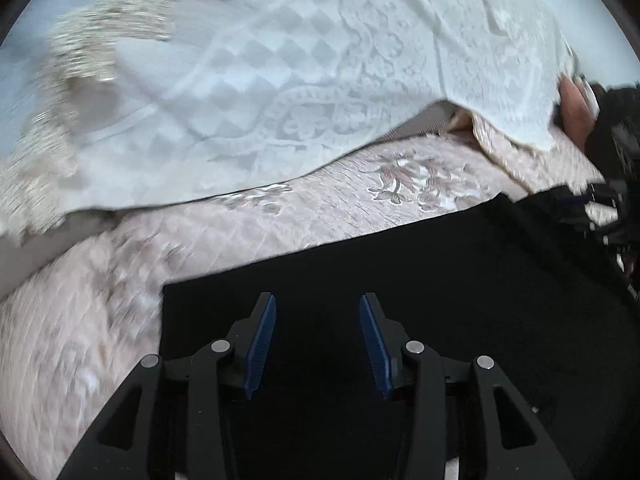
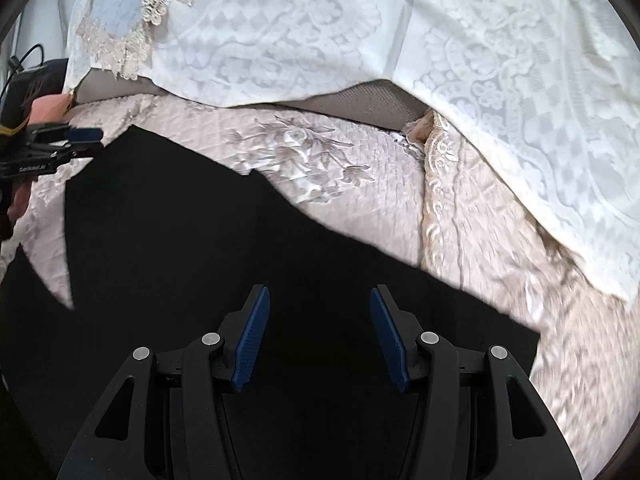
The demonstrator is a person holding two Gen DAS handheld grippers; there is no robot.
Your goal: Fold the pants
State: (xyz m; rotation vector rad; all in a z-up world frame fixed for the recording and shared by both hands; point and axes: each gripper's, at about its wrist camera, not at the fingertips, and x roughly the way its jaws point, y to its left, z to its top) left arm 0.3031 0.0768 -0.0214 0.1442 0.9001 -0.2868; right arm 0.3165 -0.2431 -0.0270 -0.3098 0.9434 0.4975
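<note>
Quilted pink bedspread with embroidered flowers covers the bed in both views, and a white lace cover with a checked pattern hangs over the backrest from 9 to 3 o'clock above it. Black pants lie flat on the bedspread, filling the lower half of each view.

From the right wrist, the right gripper hangs over the pants with its blue fingers wide and nothing between them. This view alone shows the pants' stepped upper edge, their corner at 4 o'clock, a lace-trimmed seam in the bedspread at 2 o'clock, and a gold-fringed blue cloth at 11 o'clock. At 9 o'clock the left gripper reaches in from the side, with part of a hand behind it; from here I cannot tell how wide it stands.

From the left wrist, the left gripper is also above the pants, its fingers wide and empty. This view shows the pants' left corner at 8 o'clock and, at 3 o'clock, a hand holding the right gripper's dark body. The lace cover and bedspread are blurred toward 9 o'clock.
</note>
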